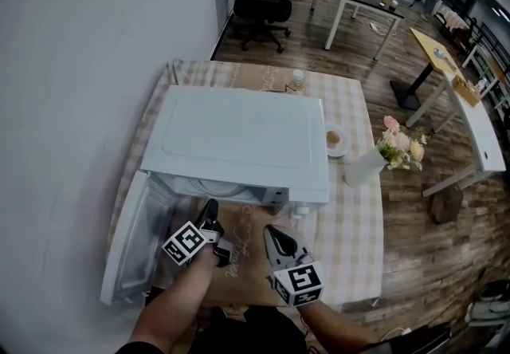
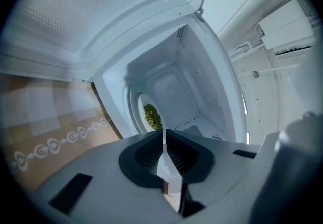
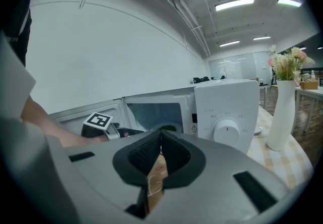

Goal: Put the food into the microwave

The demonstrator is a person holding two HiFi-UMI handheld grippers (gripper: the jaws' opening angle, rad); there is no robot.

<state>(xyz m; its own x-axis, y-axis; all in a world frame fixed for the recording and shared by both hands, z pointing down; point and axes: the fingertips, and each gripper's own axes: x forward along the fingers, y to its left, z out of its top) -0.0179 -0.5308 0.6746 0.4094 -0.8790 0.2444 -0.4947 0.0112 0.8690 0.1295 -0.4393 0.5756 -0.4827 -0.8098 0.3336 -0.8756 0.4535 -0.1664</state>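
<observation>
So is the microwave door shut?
No, the door of the microwave hangs wide open on the left side, and the green food shows inside.

The worktop (image 1: 360, 221) stood against the white wall under a pale checked cloth. A brown patterned mat (image 1: 249, 253) lay along its middle, showing at the near edge and again at the far end. The white microwave (image 1: 239, 141) sat on it and took up most of the left side, its door swung open toward the wall. Just to its right was a small saucer (image 1: 338, 151) with something round and brown on it, and beside that a white vase (image 1: 362, 169) of pale flowers. A small jar (image 1: 297, 78) stood behind the microwave
</observation>
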